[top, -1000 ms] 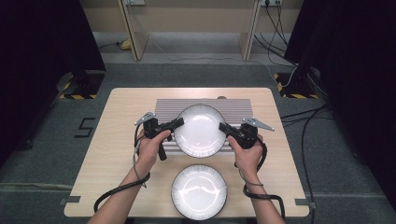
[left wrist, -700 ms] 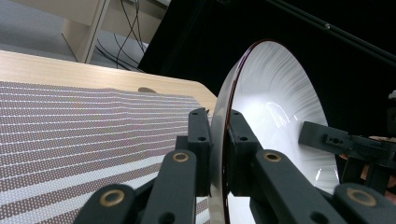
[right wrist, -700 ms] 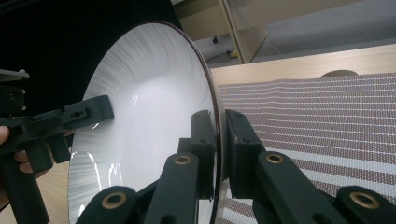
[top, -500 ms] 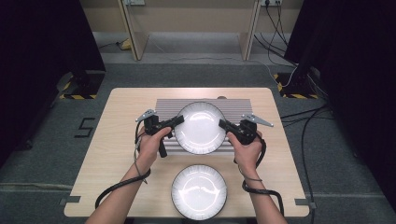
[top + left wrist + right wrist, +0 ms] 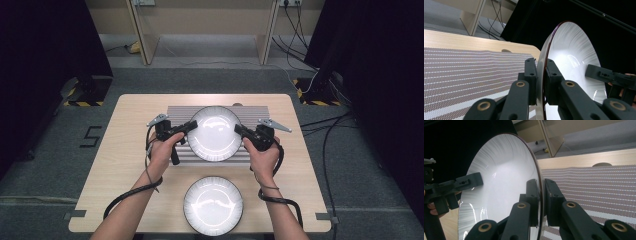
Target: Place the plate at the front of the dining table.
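Versus a second ago: we're seeing the held plate (image 5: 214,133) sitting slightly farther from the person, more squarely over the striped mat (image 5: 175,156); both hands are shifting forward a bit, grip unchanged. The second plate (image 5: 213,205) isn't moving.

Writing: only a black "5" mark (image 5: 90,136) on the floor, off the left side of the desk (image 5: 130,107). No brand legible on the plates or grippers.

Jaws: the left gripper (image 5: 540,82) is clamping narrow on the plate's rim, rim edge-on between its two jaws, the plate's face beyond the right-hand jaw. The right gripper (image 5: 541,202) is doing the same on the opposite rim, face beyond its left-hand jaw. Each one's far jaw is showing across the plate in the other's view.

Plate: round, shallow, glossy white, fine radial brush-like streaks toward the edge, thin dark line on the rim. We're holding it between both pairs of jaws, above the grey-and-white mat.
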The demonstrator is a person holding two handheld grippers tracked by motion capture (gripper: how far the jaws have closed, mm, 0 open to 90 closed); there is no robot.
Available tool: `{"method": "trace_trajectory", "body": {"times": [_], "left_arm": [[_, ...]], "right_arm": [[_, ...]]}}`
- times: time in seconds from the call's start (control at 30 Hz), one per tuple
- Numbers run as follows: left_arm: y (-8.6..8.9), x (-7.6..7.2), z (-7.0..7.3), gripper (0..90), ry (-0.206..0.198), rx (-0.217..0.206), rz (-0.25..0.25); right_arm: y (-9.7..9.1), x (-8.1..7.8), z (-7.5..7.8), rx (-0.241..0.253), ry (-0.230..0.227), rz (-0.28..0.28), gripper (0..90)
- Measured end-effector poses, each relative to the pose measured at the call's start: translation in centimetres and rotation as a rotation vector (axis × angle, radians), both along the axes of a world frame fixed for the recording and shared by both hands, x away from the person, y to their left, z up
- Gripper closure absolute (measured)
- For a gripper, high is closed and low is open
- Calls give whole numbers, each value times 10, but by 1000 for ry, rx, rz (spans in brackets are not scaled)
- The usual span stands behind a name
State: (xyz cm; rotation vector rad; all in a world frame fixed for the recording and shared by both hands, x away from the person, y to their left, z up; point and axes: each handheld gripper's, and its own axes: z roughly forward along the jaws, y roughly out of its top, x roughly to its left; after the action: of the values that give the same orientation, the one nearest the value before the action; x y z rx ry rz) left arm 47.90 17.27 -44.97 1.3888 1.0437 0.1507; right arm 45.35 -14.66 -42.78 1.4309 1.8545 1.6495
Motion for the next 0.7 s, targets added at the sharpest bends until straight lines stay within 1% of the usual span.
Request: {"method": "trace_trajectory", "body": {"times": [0.17,0.27,0.53,0.6,0.7], "left_arm": [[-1,4,-1,822,10,5,0],[-2,6,1,823,5,18,0],[-2,12,-1,823,19,14,5],[-3,13,-2,823,23,13,6],[-3,14,-1,824,24,17,5]], "right_arm": [[0,3,-1,2,8,-4,829],[-1,6,-3,6,10,-9,828],[-1,11,-4,0,14,-10,828],[-1,13,-4,3,22,-12,828],[-1,14,-5,3,21,-15,828]]}}
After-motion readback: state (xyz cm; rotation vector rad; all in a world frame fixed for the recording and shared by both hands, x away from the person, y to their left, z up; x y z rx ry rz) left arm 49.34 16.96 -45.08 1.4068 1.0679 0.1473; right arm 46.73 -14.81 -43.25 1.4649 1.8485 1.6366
